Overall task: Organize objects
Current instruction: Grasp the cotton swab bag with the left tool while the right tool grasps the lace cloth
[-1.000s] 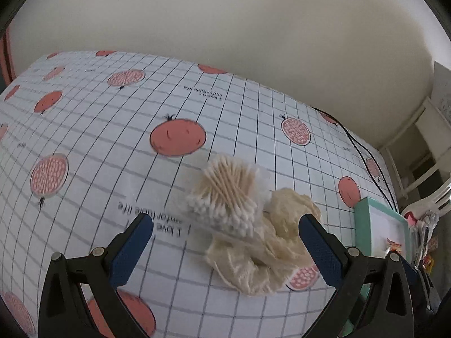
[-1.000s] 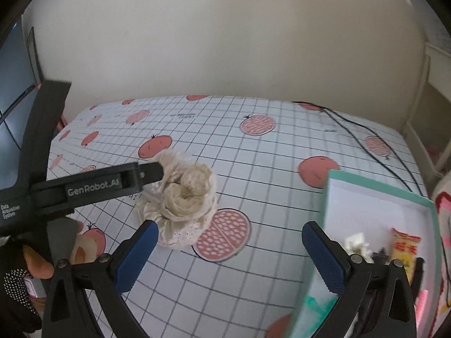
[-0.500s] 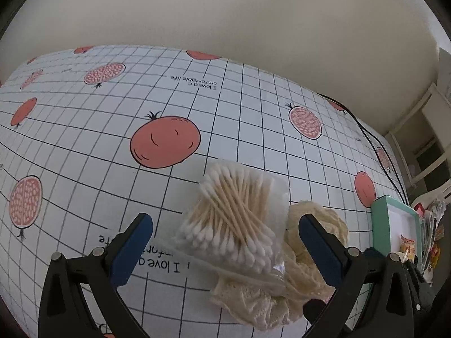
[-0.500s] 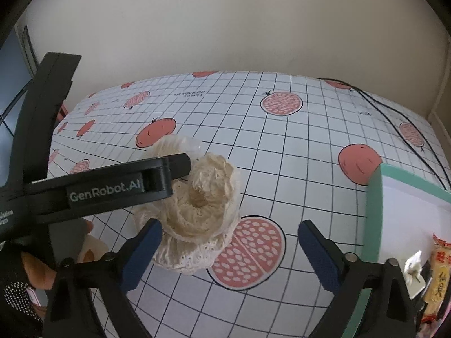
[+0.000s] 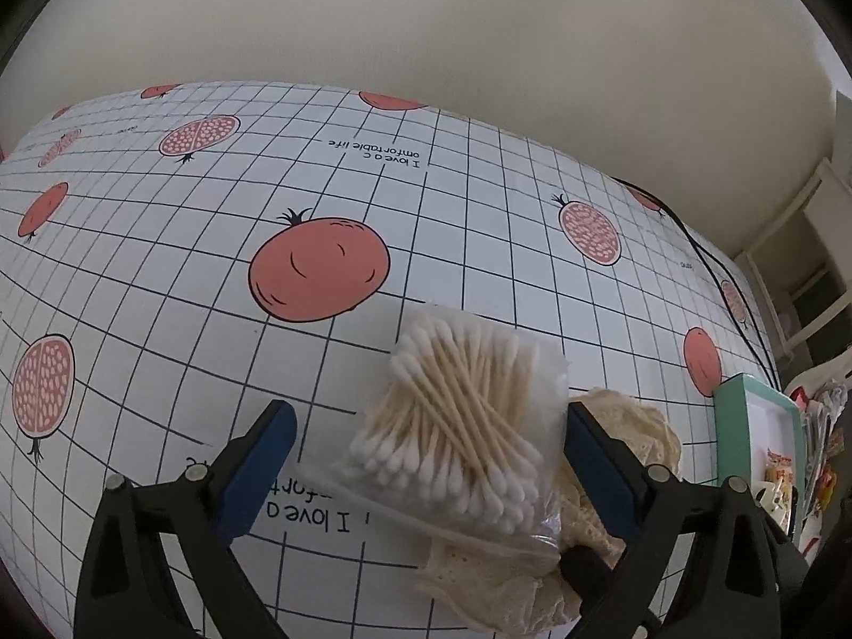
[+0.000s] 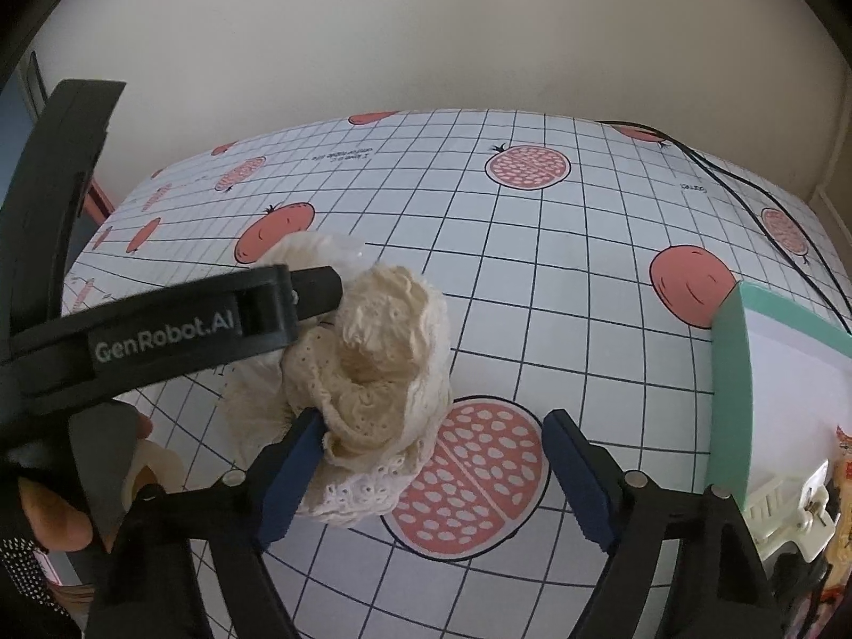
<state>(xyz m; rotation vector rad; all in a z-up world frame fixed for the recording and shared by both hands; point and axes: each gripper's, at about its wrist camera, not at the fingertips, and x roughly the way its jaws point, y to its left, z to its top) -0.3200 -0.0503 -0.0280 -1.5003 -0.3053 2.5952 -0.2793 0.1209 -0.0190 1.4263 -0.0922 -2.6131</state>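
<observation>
A clear bag of cotton swabs (image 5: 458,426) lies on the checked tablecloth, partly on top of a crumpled cream lace cloth (image 5: 633,426). My left gripper (image 5: 426,471) is open and straddles the bag, its right blue pad against the bag's edge. In the right wrist view the lace cloth (image 6: 383,362) sits at centre left, with one of the left gripper's fingers (image 6: 314,293) over its far side. My right gripper (image 6: 434,479) is open; its left pad touches the cloth's near edge and nothing sits between the pads.
A teal-rimmed open box (image 6: 729,383) stands at the right, holding a snack packet (image 6: 841,468) and a white clip. A black cable (image 6: 745,181) runs along the far right of the table. A gloved hand (image 6: 48,516) holds the left gripper.
The left gripper has moved forward and down, so the swab bag now lies between its fingers. The right gripper has closed in on the lace cloth.
</observation>
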